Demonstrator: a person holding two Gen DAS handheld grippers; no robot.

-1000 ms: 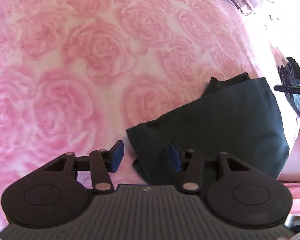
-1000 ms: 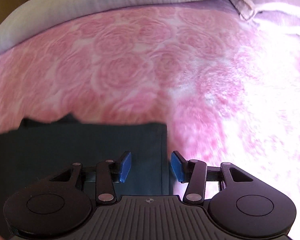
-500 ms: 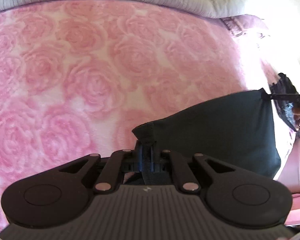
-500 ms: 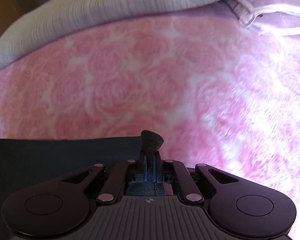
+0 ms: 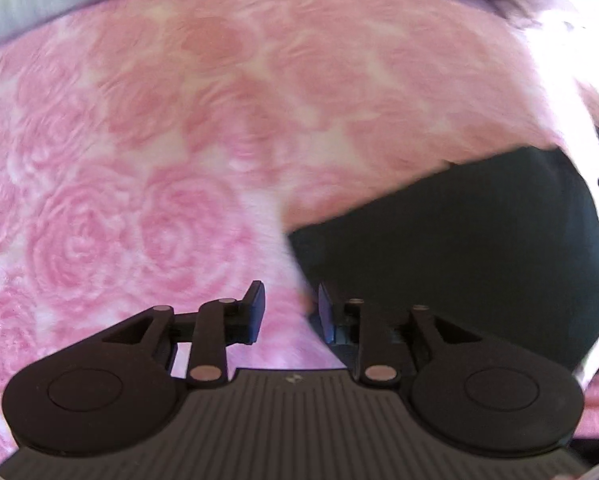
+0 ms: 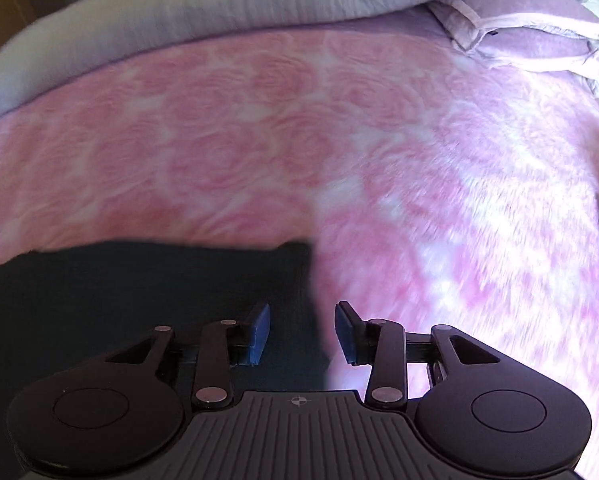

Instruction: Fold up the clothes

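Dark green folded garment (image 5: 459, 248) flat on rose-patterned pink blanket (image 5: 139, 160); left gripper (image 5: 287, 312) and right gripper (image 6: 302, 332) spread, empty.

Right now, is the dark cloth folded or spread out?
Folded, apparently: the dark cloth lies as a neat straight-edged rectangle on the pink blanket.

A bedroom in a home, seen across a made bed.

A fluffy pink blanket (image 6: 259, 152) with a rose pattern fills most of both views. A grey ribbed duvet (image 6: 227, 4) is bunched along the top of the frame, and a mauve pillow (image 6: 531, 28) with a pale trimmed edge lies at the upper right of the right wrist view. A strip of brown wood (image 6: 7, 4), perhaps furniture or a door, shows at the upper left.
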